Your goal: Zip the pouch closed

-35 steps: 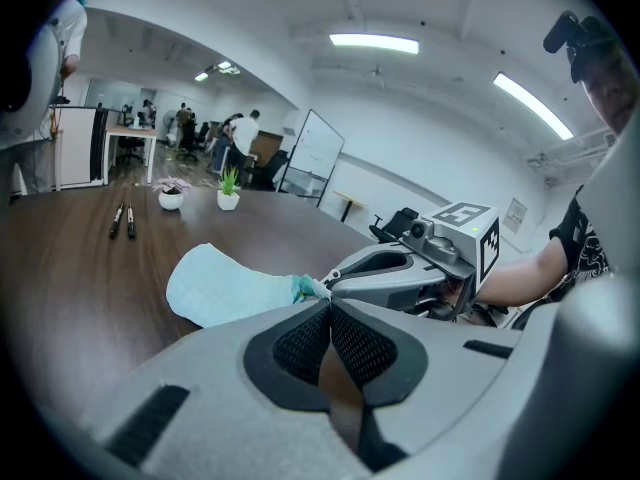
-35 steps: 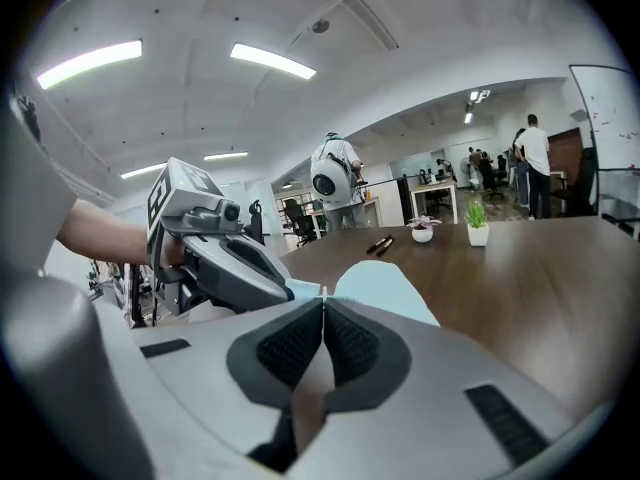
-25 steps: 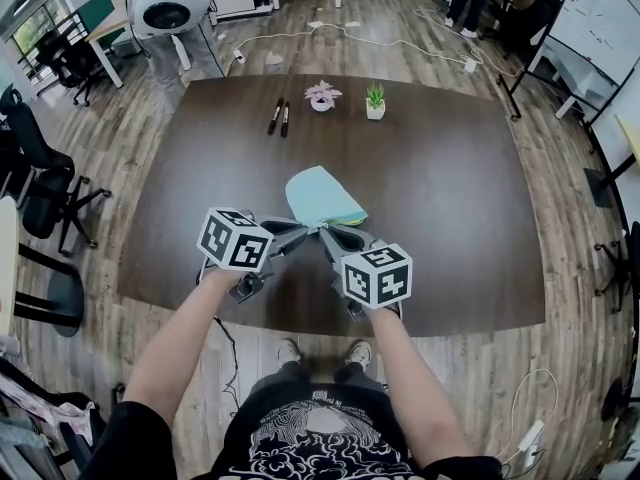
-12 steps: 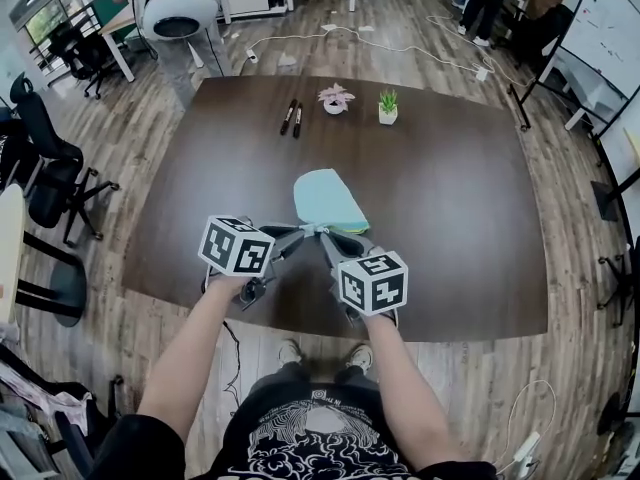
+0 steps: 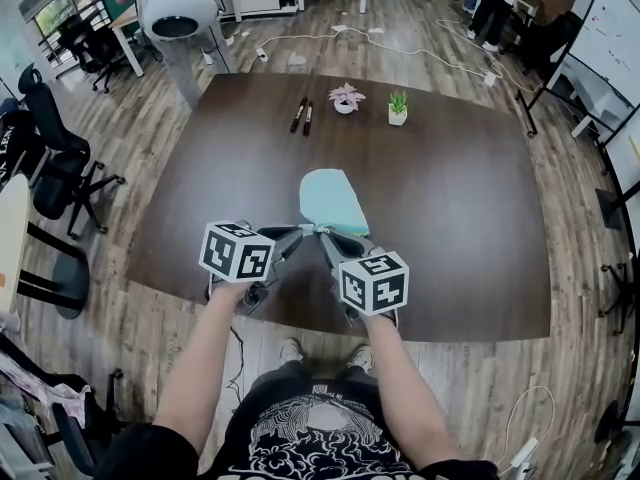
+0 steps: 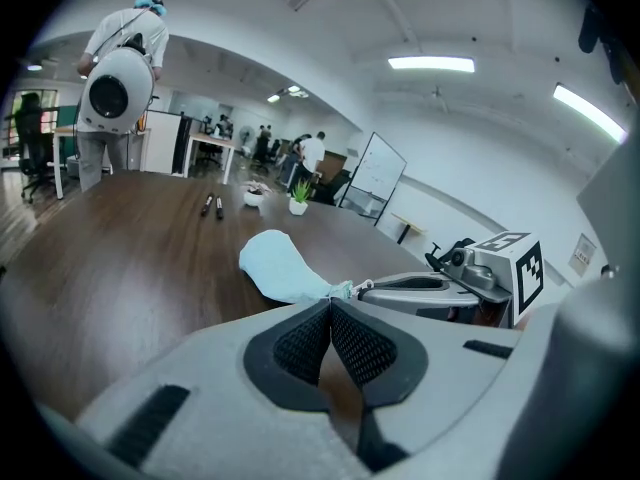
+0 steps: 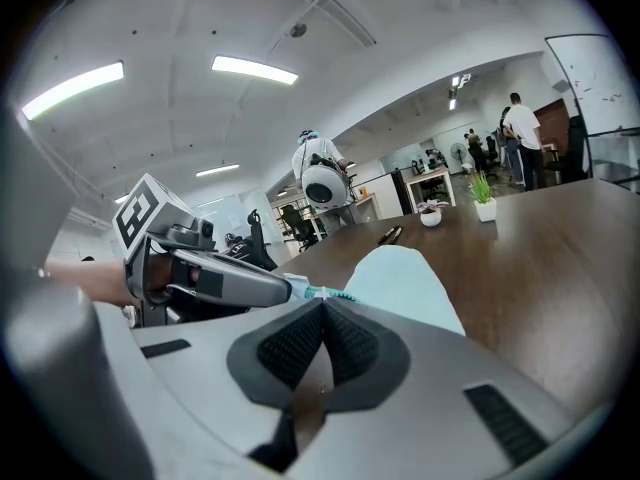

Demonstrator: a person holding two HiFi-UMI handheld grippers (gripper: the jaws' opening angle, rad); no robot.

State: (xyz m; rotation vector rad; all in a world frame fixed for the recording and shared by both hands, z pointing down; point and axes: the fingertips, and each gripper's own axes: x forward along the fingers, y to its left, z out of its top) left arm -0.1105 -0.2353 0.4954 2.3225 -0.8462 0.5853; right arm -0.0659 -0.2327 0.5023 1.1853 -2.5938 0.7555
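Pale blue fabric pouch (image 5: 330,200) lying flat on the dark wooden table (image 5: 450,218), near the front edge and roughly central, long axis running away from the person. Soft and slightly puffed, with a smooth matte surface. Broad and rounded at the far end, narrowing toward the near end, where the cloth gathers into a small teal bunch at the zip. Short teal strip of zip tape showing at that near tip in the right gripper view. Whether the zip line is open or closed along its length: not readable from any view.

Left gripper (image 6: 329,308) with jaws together, black ribbed pads meeting at the tips and pinching the gathered near end of the pouch. Right gripper (image 7: 322,306) likewise closed, pads pressed together at the tips, clamped on the zipper pull (image 6: 358,288), a small metal ring just beside the teal bunch. Both gripper tips meeting almost nose to nose at the pouch's near end, angled in from either side and tilted downward, marker cubes toward the person.

Well beyond the pouch, near the far edge of the table: two pens (image 5: 302,116) side by side, a small pink-flowered plant (image 5: 346,98), and a small green plant (image 5: 398,108) in a white pot.
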